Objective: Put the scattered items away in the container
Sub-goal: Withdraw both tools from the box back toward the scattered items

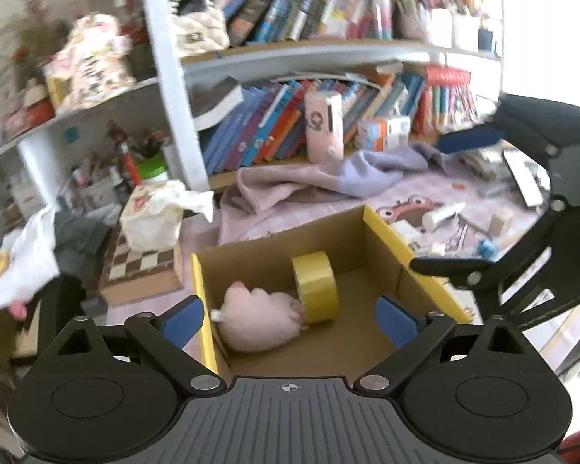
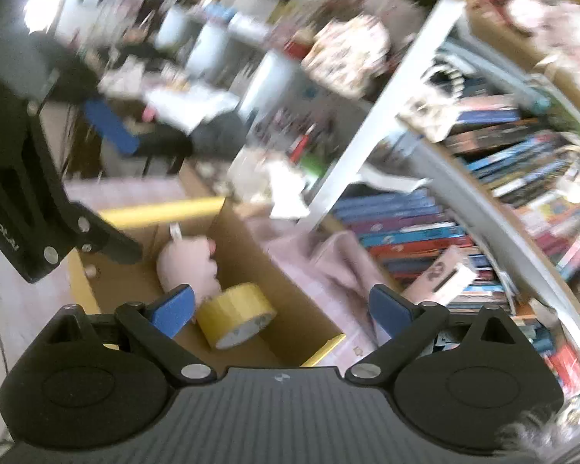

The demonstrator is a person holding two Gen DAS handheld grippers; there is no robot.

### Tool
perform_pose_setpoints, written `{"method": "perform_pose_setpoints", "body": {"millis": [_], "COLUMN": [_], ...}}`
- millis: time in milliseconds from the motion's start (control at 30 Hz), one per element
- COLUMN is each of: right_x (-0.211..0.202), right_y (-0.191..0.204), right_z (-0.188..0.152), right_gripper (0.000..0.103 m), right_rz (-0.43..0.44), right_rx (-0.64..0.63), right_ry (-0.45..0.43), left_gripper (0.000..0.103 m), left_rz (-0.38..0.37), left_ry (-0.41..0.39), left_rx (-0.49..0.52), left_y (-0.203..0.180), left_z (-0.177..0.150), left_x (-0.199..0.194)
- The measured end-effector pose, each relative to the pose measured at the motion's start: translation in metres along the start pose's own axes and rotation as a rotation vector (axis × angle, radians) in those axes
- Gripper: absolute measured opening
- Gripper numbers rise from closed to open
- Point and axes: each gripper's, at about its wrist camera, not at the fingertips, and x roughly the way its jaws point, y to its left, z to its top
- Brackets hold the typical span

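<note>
Here we hold both grippers above the open brown cardboard box with yellow flap edges (image 1: 382,228), each with its blue-padded fingers spread wide and empty. The left gripper (image 1: 290,319) looks straight down into it; the right gripper (image 2: 282,311) tilts in from the side. Inside, the pink plush toy (image 1: 259,323) lies touching the yellow tape roll (image 1: 316,288), both between the left fingers (image 1: 183,321).

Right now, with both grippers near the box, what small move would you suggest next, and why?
Probably swing the right gripper, jaws open and empty, toward the small items lying on the mat beyond the cardboard box. The yellow tape roll and pink plush are already inside, and the left gripper is empty too.
</note>
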Motion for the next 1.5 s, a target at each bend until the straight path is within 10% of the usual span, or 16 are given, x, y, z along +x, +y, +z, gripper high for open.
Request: {"method": "perform_pose_setpoints", "body": {"millis": [267, 667, 1067, 1500], "right_x": [-0.085, -0.147, -0.156, -0.160], "right_y": [0.018, 0.047, 0.094, 0.112], "right_z": [-0.026, -0.081, -0.122, -0.145], "right_gripper": [0.099, 0.101, 0.101, 0.101], "right_rz": [-0.157, -0.331, -0.263, -0.222], "right_rx": [0.197, 0.489, 0.610, 0.576], "right_ry": [-0.116, -0.060, 0.116, 0.273], "left_gripper": [0.100, 0.100, 0.100, 0.100], "left_rz": [0.065, 0.129, 0.118, -0.053], "left_ry": [-0.048, -0.057, 0.011, 0.156], "left_rx": [-0.200, -0.341, -0.300, -0.225], "left_y": [-0.011, -0.036, -0.070, -0.114], "left_z": [-0.046, -0.109, -0.142, -0.155], "left_x": [-0.054, -0.088, -0.084, -0.051]}}
